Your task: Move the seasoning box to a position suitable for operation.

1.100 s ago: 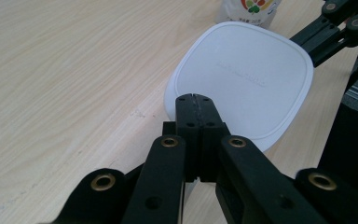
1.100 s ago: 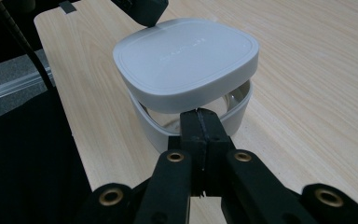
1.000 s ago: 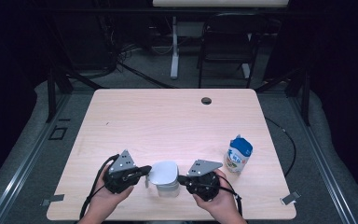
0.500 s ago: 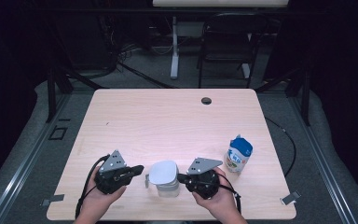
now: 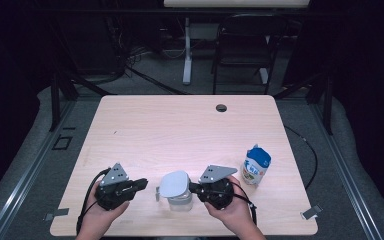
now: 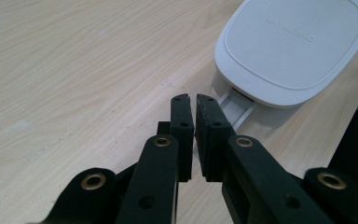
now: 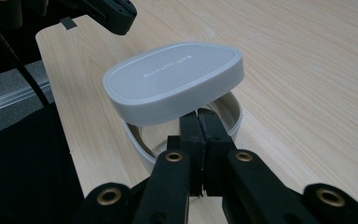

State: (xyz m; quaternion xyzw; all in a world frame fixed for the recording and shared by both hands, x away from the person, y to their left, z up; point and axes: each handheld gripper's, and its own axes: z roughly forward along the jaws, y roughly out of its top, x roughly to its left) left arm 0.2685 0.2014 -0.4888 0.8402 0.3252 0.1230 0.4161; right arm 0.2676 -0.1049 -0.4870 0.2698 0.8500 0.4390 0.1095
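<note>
Blue-capped bottle (image 5: 256, 165) upright near right edge of wooden table (image 5: 180, 130)

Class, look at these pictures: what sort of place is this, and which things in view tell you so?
Probably a lab or recording studio, not a home: a bare wooden table with a cable hole, dark surroundings with loose cables on the floor, and a folding chair behind.
</note>
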